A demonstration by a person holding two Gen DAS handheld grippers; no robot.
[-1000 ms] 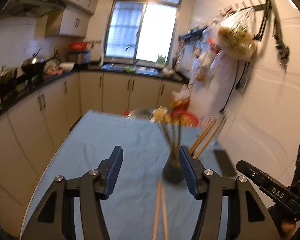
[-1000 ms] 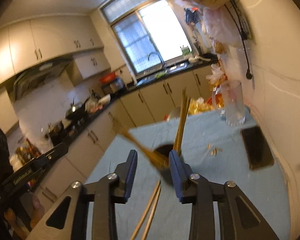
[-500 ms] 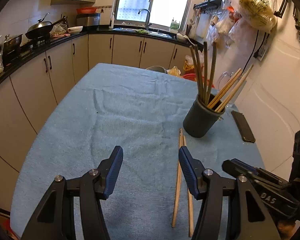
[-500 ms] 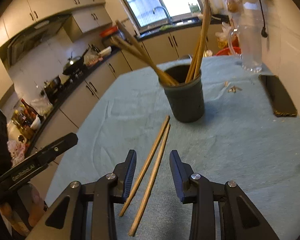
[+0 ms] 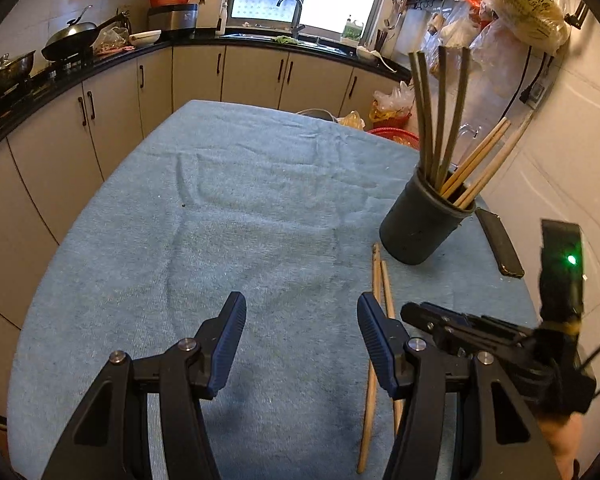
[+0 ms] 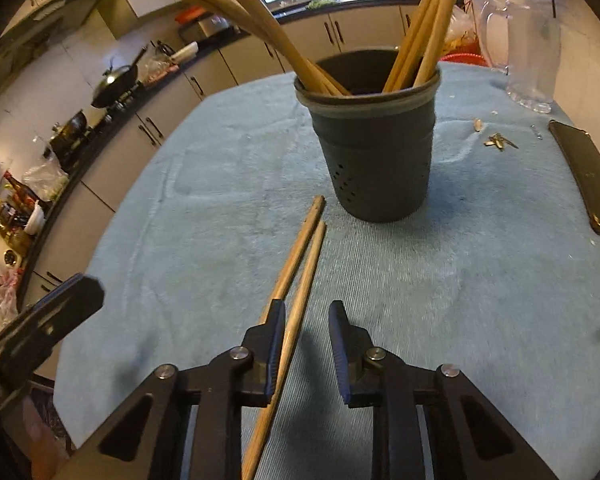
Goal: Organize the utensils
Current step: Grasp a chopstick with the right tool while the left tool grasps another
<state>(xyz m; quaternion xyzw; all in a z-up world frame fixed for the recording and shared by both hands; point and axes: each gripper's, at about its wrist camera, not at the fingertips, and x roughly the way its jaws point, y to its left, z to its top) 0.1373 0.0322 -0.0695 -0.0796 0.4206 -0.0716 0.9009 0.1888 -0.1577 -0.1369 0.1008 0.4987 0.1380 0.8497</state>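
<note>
Both cameras now sit lower and closer to the blue cloth (image 5: 260, 208) than half a second ago, and the right gripper (image 6: 306, 340) has dropped down onto the loose pair of chopsticks (image 6: 300, 264).

On the left, the left gripper (image 5: 300, 336) hovers with its jaws spread wide and nothing between them; bare cloth lies ahead of it, and the chopstick pair (image 5: 376, 280) runs just past its right finger.

Moving right, the right gripper is partly spread. One stick of the pair passes between its fingers, close against the left pad; the other appears to run just outside or under that left finger, though the finger hides the exact relation. To take both cleanly, I judge the claw should shift a little leftward so both sticks lie inside the gap, then close near their middle so they hang balanced, not tip-heavy. Squeezing as it stands would likely catch one stick and roll the other away on the soft cloth.

Beyond the stick tips stands the dark utensil holder (image 6: 374, 152), upright, near but not touching them. It holds several chopsticks: a darker greenish set leaning one way and pale wooden ones (image 5: 480, 164) leaning the other, leaving an open space in the middle for the new pair. Further right lie a phone (image 6: 588, 176) and a clear glass jug (image 6: 532, 40).
</note>
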